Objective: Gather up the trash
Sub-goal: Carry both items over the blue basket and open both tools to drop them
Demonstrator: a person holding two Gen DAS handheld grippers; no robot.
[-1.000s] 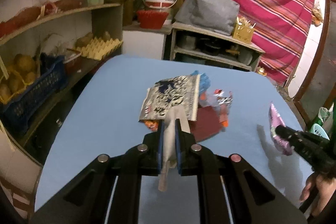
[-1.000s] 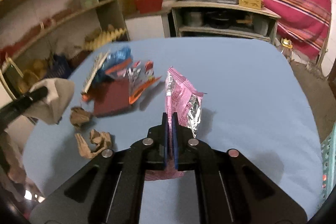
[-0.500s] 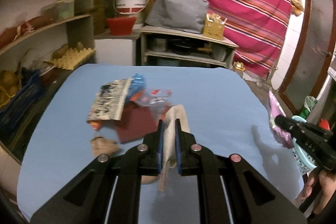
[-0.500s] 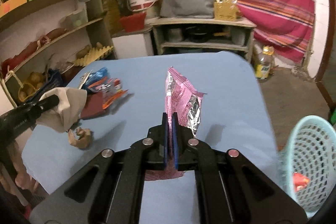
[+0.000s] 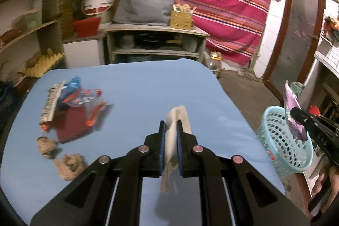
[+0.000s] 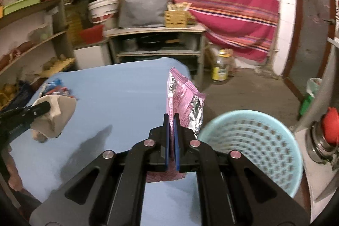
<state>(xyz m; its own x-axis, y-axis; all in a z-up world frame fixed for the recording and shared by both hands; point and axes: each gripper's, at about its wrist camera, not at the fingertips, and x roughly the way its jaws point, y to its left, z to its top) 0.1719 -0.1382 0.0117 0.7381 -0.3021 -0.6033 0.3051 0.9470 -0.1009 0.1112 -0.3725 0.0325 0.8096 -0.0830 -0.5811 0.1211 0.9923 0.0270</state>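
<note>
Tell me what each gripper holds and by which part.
Left gripper: shut on a crumpled beige paper, pinched near its middle. Right gripper: shut on a pink foil snack wrapper, gripped at its lower edge.

left wrist: over table (image 5: 131,86), facing shelves | right wrist: same; shared basket (image 6: 250,141)

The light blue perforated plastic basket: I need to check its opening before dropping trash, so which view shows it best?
The right wrist view: the light blue perforated plastic basket shows its whole round opening from above. The left wrist view shows only its side, partly hidden.
</note>
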